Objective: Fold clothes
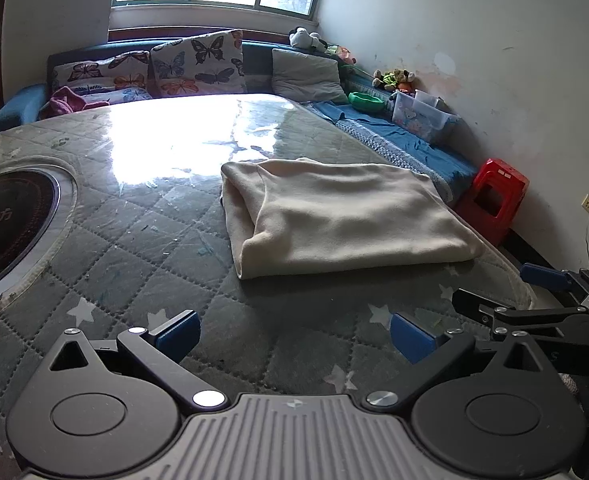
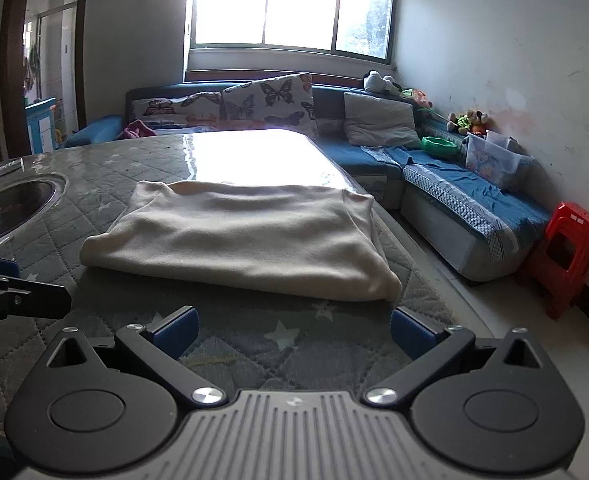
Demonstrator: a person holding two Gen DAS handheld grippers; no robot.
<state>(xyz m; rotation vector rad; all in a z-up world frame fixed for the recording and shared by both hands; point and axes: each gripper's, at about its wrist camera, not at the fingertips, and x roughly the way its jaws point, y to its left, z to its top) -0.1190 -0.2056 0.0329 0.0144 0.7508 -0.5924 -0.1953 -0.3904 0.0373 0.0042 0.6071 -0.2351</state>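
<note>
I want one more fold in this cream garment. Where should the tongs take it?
Take the cream garment by its two near corners, coming from the near table edge. The left tongs and right tongs hang open just short of that edge, which lies flat.

Both cameras sit low, just behind their own claws, and look forward across the table (image 1: 142, 248) toward the window (image 2: 290, 4). The left view has the folded cloth (image 1: 342, 216) ahead and to the right; the right view has it straight ahead, near. Both share cloth, sofa (image 2: 446, 184) and red stool (image 1: 494, 196).
</note>
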